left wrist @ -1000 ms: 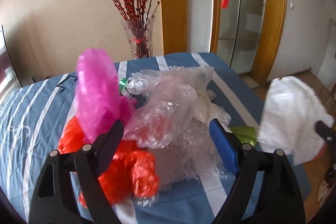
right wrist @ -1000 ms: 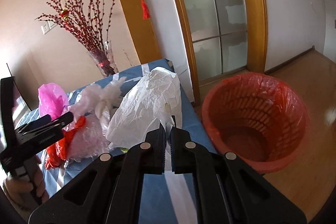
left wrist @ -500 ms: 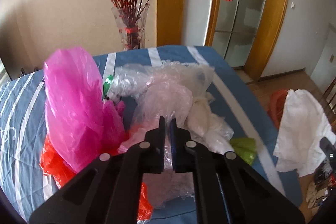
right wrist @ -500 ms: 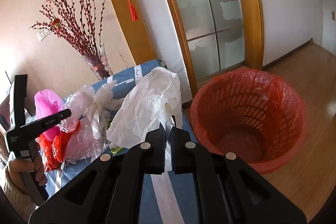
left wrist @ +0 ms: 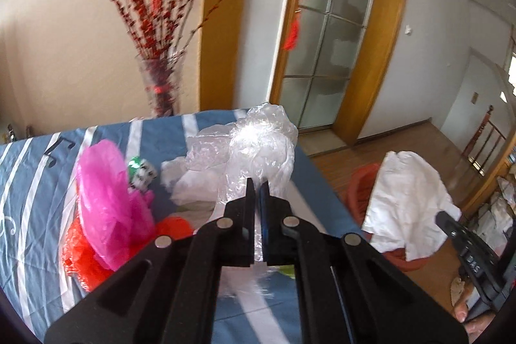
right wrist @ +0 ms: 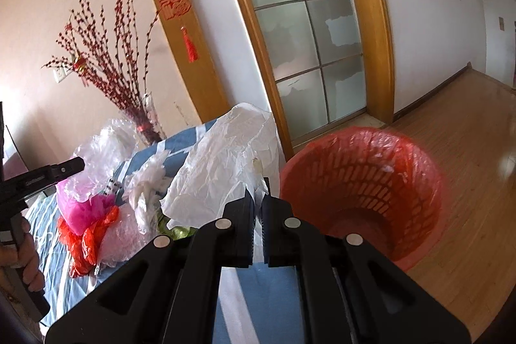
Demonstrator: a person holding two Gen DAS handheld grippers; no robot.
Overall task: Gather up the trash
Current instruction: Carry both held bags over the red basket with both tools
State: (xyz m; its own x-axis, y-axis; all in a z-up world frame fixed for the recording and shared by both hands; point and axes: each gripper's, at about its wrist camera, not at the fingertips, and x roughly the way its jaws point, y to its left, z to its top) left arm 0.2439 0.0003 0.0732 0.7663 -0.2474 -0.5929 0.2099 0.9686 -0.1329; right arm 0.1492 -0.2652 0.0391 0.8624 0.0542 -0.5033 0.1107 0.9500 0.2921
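Our left gripper (left wrist: 256, 182), wide open a second ago, has clamped on the clear plastic bag (left wrist: 254, 147) and lifted it off the blue striped table (left wrist: 29, 182). Our right gripper (right wrist: 258, 199) stays pinched on the white paper (right wrist: 225, 163), the red bin (right wrist: 358, 186) waiting at three o'clock.

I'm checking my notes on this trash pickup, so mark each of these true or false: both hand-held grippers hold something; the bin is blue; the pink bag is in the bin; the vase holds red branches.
1. Both grip something: true. The left hand-held gripper pinches the clear plastic bag; the right hand-held gripper pinches the white paper.
2. False. The trash basket is red.
3. False. The pink bag lies on the striped bed.
4. True: the vase holds red branches.
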